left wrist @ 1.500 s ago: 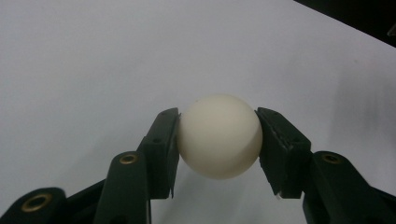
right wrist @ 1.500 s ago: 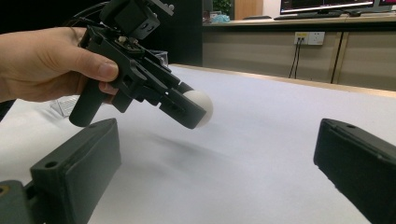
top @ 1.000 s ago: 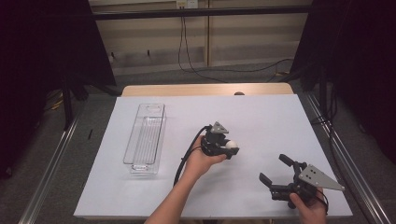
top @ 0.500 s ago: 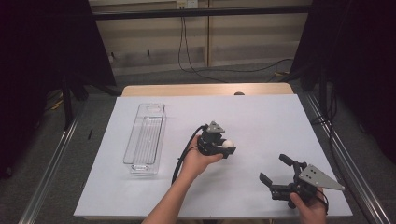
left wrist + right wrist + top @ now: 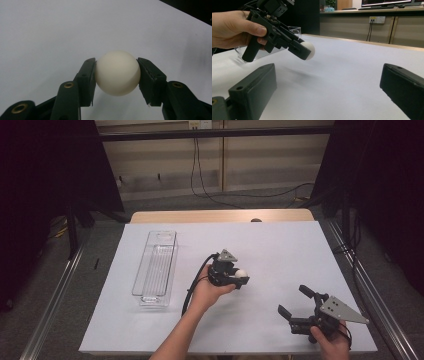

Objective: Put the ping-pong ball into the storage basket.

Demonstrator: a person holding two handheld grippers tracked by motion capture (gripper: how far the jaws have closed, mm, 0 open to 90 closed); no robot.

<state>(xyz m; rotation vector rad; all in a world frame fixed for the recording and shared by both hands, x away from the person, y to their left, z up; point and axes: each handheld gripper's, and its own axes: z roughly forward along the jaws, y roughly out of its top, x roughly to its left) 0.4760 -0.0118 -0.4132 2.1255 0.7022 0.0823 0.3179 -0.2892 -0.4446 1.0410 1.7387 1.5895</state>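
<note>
Lifted slightly since a second ago, left gripper (image 5: 117,75) clamps white ball (image 5: 117,73) above table (image 5: 280,245); right gripper (image 5: 296,304) rests wide open.

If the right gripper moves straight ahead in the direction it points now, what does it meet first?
Probably the left gripper and the white ball it holds, above the table. They sit left of centre between the open jaws of the right gripper, so it could pass beside them; depth is unclear.
</note>
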